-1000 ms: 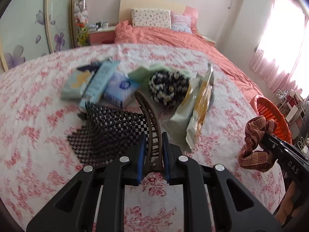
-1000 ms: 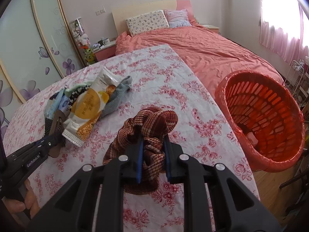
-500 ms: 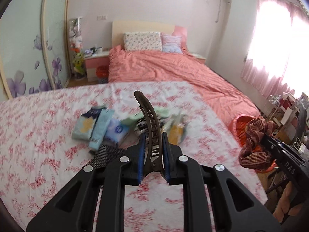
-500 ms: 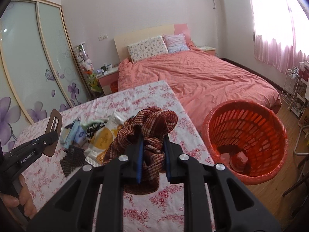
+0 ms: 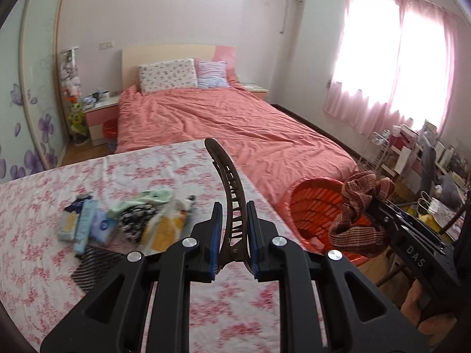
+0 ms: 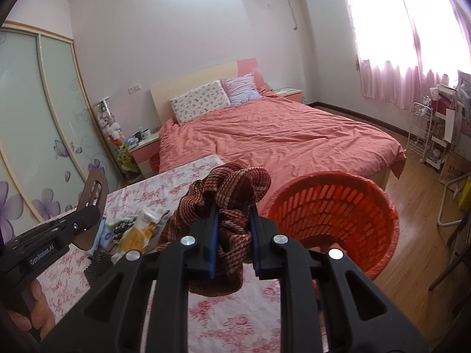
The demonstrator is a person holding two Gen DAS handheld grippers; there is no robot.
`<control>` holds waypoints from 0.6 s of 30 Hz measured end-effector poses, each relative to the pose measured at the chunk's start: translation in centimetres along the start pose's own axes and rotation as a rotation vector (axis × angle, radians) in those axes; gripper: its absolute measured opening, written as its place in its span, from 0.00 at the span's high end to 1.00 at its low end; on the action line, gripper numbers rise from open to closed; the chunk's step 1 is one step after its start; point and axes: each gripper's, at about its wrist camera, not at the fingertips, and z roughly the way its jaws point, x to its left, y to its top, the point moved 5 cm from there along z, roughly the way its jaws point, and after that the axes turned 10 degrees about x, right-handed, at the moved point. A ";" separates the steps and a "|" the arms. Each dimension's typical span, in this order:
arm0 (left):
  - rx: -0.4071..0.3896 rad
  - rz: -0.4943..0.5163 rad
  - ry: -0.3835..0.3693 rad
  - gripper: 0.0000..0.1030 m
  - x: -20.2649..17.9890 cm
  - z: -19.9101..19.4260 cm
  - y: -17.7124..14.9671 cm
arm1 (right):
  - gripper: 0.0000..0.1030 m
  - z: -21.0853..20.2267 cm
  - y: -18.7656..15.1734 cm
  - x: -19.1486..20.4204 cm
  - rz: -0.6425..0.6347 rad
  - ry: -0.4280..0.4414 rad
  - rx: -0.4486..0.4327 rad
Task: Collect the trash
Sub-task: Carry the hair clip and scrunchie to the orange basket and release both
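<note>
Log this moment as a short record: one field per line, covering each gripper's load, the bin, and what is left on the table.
left gripper: shut on brown hair clip, held upright above the table
right gripper: shut on plaid scrunchie
basket: orange, on the floor by the table's edge
table: floral cloth
left on table: pile of packets; checked cloth

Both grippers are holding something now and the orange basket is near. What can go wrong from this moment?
1. The right gripper pinches only a fold of the brown scrunchie; its loose loops may catch on the fingers at release and not drop into the orange basket.
2. The left gripper holds the long hair clip near its hinge, so it might pivot or slip.
3. The basket stands beside the table's edge; a short drop would land on the floor.
</note>
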 end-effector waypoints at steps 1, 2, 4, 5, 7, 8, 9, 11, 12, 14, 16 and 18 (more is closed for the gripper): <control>0.004 0.010 -0.014 0.84 -0.8 0.4 0.1 | 0.82 0.0 0.0 -0.6 0.008 -0.006 -0.002; 0.007 0.020 -0.027 0.84 -1.6 0.8 0.2 | 0.82 -0.1 0.2 -1.5 0.020 -0.015 -0.005; 0.013 0.040 -0.053 0.84 -3.0 1.7 0.3 | 0.82 -0.2 0.1 -2.9 0.039 -0.029 -0.009; 0.017 0.048 -0.065 0.84 -3.4 2.0 0.4 | 0.82 -0.2 0.2 -3.9 0.052 -0.038 -0.011; 0.024 0.064 -0.089 0.84 -4.6 2.7 0.4 | 0.82 -0.1 0.4 -5.4 0.070 -0.053 -0.013; 0.028 0.073 -0.102 0.84 -5.4 3.0 0.4 | 0.82 0.0 0.5 -6.1 0.079 -0.059 -0.013; 0.034 0.084 -0.119 0.84 -6.2 3.6 0.5 | 0.82 0.2 0.6 -7.1 0.091 -0.067 -0.012; 0.043 0.100 -0.142 0.84 -7.6 4.4 0.7 | 0.82 0.5 0.8 -8.6 0.111 -0.079 -0.012; 0.048 0.113 -0.156 0.84 -8.6 5.0 0.8 | 0.82 0.7 0.9 -9.5 0.123 -0.085 -0.012; 0.058 0.133 -0.176 0.84 -9.9 6.0 0.9 | 0.82 1.2 1.0 -10.8 0.140 -0.095 -0.011; 0.067 0.151 -0.196 0.84 -11.3 6.9 1.2 | 0.82 1.8 1.2 -12.3 0.161 -0.102 -0.007; 0.080 0.168 -0.213 0.84 -12.5 7.8 1.2 | 0.82 2.7 1.3 -13.7 0.183 -0.104 0.001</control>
